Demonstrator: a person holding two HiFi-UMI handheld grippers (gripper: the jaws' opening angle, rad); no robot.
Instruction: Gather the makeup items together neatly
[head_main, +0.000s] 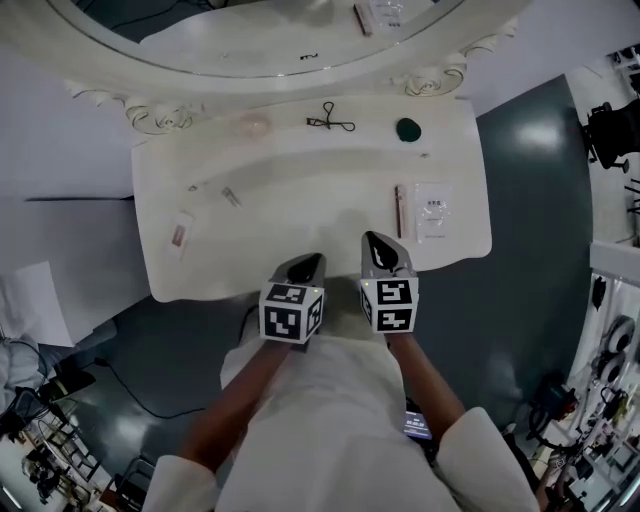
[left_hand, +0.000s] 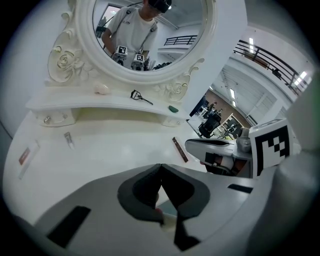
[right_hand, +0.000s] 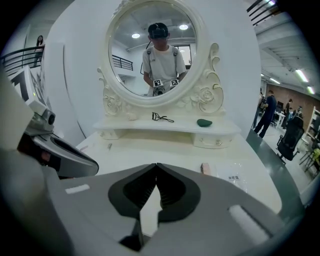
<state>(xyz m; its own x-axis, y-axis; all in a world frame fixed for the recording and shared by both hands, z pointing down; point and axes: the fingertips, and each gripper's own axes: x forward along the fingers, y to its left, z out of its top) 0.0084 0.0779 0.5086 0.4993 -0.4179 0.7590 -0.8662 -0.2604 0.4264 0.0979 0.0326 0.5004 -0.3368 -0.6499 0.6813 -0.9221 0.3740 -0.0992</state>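
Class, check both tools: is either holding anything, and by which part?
Nothing is held. The left tool and the right tool each have their jaws shut together with nothing between them.

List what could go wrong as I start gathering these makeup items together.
1. The clear packet lies flat near the front right edge of the table; the right hand-held gripper may push it off rather than pinch it.
2. The sachet sits close to the left edge, so a nudge could drop it.
3. The eyelash curler and green puff are on the raised shelf under the mirror; reaching there risks bumping the frame.
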